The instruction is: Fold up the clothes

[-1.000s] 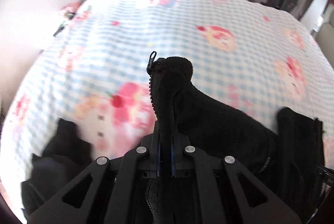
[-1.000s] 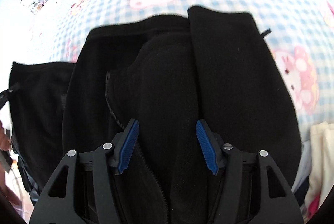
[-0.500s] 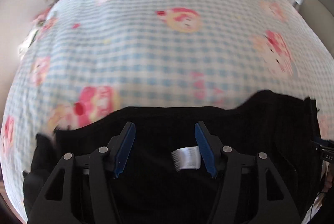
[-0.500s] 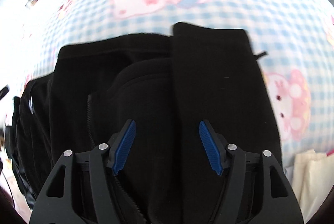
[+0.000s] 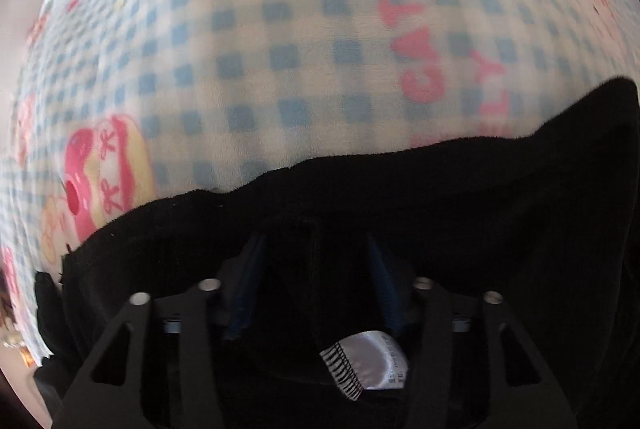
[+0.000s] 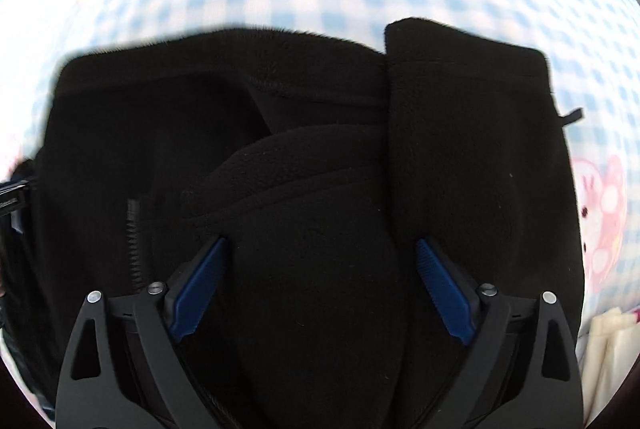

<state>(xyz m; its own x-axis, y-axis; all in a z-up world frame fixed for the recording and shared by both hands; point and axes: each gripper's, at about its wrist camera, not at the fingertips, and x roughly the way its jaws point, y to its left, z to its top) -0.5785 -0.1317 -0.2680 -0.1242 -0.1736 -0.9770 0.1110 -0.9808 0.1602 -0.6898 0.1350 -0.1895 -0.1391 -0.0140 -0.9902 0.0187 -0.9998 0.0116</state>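
While left gripper, jaws apart, closes around the jacket collar, pinch deep; right gripper, just opened wide, holds nothing.

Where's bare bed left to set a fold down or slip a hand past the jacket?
The checked bedspread lies bare beyond the black jacket's far edge in both views. A narrower bare strip runs along the jacket's right side, ending at the cream cloth. It is crowded under both grippers, where the jacket is layered.
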